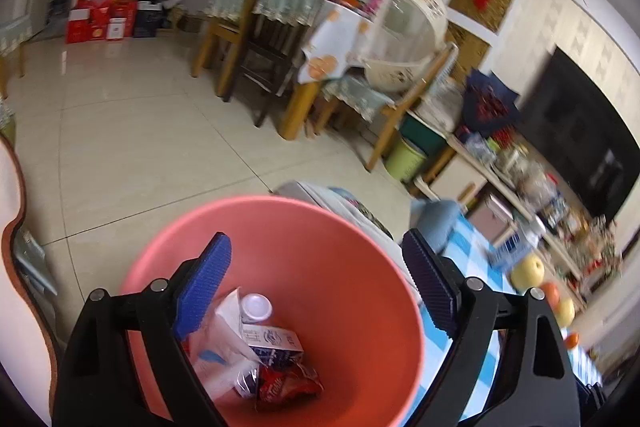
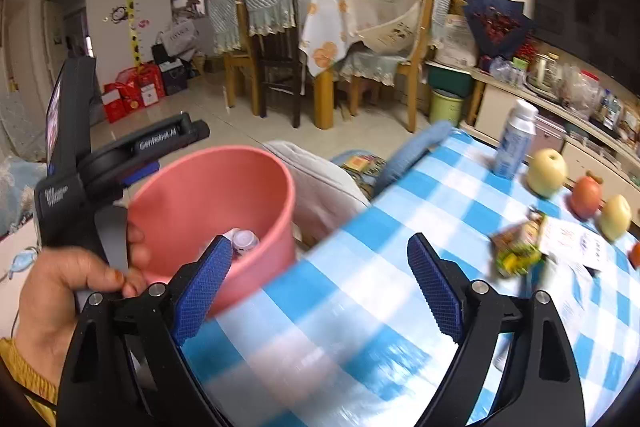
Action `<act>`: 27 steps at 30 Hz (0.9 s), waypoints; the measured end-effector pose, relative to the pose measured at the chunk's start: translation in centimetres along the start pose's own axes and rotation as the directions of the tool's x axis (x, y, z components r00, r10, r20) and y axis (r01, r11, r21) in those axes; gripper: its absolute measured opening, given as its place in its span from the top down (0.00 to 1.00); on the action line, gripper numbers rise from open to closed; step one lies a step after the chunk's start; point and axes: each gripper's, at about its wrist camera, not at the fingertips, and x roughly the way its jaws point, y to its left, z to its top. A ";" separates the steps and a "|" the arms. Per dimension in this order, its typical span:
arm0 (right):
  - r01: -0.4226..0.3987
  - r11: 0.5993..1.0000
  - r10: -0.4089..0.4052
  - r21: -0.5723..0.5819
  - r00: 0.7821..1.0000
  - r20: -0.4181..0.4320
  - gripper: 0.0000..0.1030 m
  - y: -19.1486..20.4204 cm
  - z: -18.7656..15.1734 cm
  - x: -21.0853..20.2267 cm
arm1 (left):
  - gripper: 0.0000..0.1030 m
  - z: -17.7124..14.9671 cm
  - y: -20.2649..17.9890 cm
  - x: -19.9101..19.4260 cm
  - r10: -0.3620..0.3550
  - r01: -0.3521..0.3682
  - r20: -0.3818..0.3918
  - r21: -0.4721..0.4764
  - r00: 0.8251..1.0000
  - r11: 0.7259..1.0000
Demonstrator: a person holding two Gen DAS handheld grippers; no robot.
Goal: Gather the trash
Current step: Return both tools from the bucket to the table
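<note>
Bin: one pink bin [image 1: 328,267] sits off the near-left edge of your table, with your left gripper [image 1: 316,287] poised over its mouth; from the right wrist view the bin [image 2: 216,203] stands just left of the table edge.
Trash in the bin: four pieces that you can count – one white-capped small bottle [image 1: 256,307], one blue-and-white carton [image 1: 276,345], one red crinkled wrapper [image 1: 290,385] and one clear plastic bag [image 1: 222,347], all piled together at the bottom.
Left gripper: your jaws stand wide apart with nothing between the blue pads; it is released.
Right gripper: your right gripper [image 2: 320,287] hangs over the checked cloth, jaws spread wide, pads gripping nothing.
Your left hand: it [image 2: 68,291] wraps the handle of the left tool just beside the bin's wall.
Trash left on the table: one blurred green-and-yellow wrapper [image 2: 516,247], lying beside one white printed paper [image 2: 576,243].
Table: one, under a blue-and-white checked cloth [image 2: 360,307].
Bottle on the table: one tall white-and-blue bottle [image 2: 514,143], upright near the far edge.
Fruit: two yellow apples [image 2: 547,173] and one red one [image 2: 586,197] between them in a row, plus one small orange fruit [image 2: 635,255] at the frame's edge.
</note>
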 end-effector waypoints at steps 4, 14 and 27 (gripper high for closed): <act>0.022 1.000 -0.022 0.020 1.000 -0.019 0.14 -1.5 -2.0 -1.5 | 0.15 -0.9 -2.2 0.1 -0.017 0.018 -0.020 0.089 1.000 0.996; 0.089 0.991 -0.083 0.095 0.995 -0.060 0.07 -5.1 -6.0 -4.3 | 0.15 -4.0 -6.9 -0.5 -0.109 0.112 -0.026 0.182 0.994 0.977; 0.153 0.981 -0.153 0.119 0.988 -0.016 0.06 -9.4 -8.6 -7.4 | 0.15 -8.7 -12.8 0.3 -0.101 0.147 -0.145 0.359 0.984 0.922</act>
